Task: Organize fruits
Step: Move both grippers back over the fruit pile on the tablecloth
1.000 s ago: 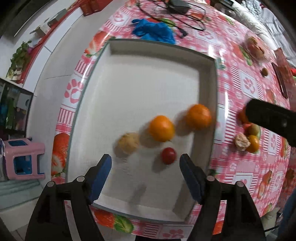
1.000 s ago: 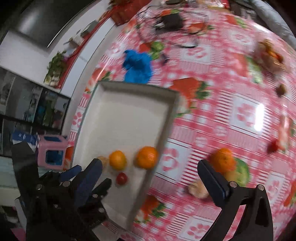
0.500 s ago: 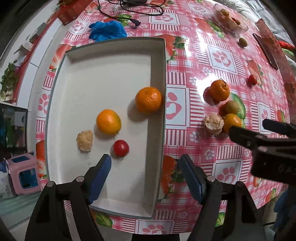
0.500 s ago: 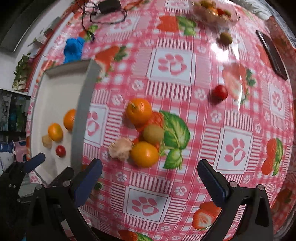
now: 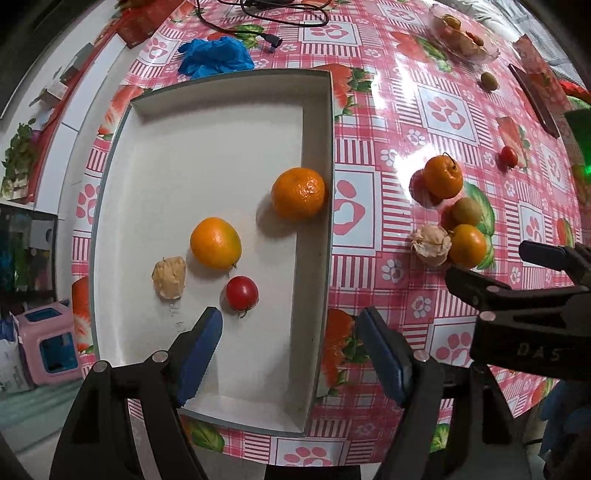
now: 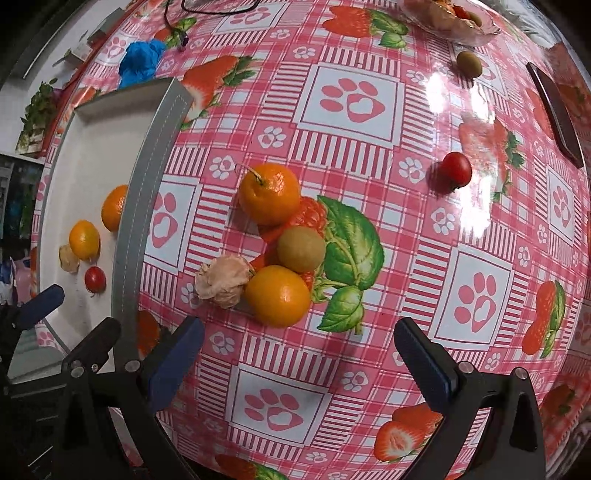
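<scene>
A white tray holds a mandarin, an orange, a beige husk fruit and a cherry tomato. On the cloth right of it lie a stemmed mandarin, a green-brown kiwi-like fruit, an orange, a papery husk fruit and a lone cherry tomato. My left gripper is open and empty above the tray's near right wall. My right gripper is open and empty just in front of the fruit cluster.
A blue crumpled glove and black cables lie beyond the tray. A clear dish of fruit, a single green fruit and a dark phone sit at the far right. The table edge is near me.
The right gripper has swung from the tray toward the fruit cluster and come closer to it. The left gripper has pulled back and shifted right along the tray. Both stay open.
</scene>
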{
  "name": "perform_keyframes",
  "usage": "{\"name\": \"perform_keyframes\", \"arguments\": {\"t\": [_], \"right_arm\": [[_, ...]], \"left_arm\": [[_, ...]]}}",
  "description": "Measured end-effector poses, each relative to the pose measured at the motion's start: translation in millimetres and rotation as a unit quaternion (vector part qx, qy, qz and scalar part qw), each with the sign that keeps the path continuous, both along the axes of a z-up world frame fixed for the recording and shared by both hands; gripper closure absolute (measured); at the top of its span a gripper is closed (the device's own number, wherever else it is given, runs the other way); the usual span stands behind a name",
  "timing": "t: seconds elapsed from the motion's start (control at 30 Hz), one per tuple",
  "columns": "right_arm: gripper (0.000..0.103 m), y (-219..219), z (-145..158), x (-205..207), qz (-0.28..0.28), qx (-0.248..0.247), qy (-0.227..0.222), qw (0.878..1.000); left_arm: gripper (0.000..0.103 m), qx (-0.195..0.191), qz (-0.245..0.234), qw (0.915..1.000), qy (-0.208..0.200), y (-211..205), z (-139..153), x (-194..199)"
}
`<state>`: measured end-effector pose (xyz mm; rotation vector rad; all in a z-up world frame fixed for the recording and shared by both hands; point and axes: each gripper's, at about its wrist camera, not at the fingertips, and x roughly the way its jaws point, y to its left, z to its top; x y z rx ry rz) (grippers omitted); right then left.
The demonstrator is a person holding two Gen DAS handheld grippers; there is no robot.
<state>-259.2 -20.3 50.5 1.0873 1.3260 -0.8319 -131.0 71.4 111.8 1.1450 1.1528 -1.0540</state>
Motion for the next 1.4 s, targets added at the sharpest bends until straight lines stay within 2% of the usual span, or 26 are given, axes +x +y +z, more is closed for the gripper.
{"name": "perform_keyframes", "arguments": {"t": [0.77, 0.93, 1.2, 1.4], "right_arm": [[0.000, 9.5, -5.8, 1.6, 0.004, 0.011, 0.004, 1.000], [0.000, 11.7, -6.6, -4.8, -0.012, 0.011, -0.001, 1.000], [0.000, 8.3, -17.9, -26.6, -0.028, 0.022, 0.018, 0.999], [0.000, 19.7, -36.8, -37.3, -0.012, 0.022, 0.045, 0.999]], "left_arm": [[0.023, -0.005, -0.012, 0.9999, -0.002, 11.9, 4.3, -6.7], [0.023, -0.005, -0.010, 0.9999, -0.004, 12.5, 4.1, -4.1], [0.023, -0.003, -0.004, 0.9999, -0.009, 12.3, 3.7, 13.4], [0.023, -0.014, -0.002, 0.9999, 0.000, 11.2, 9.6, 25.6]]}}
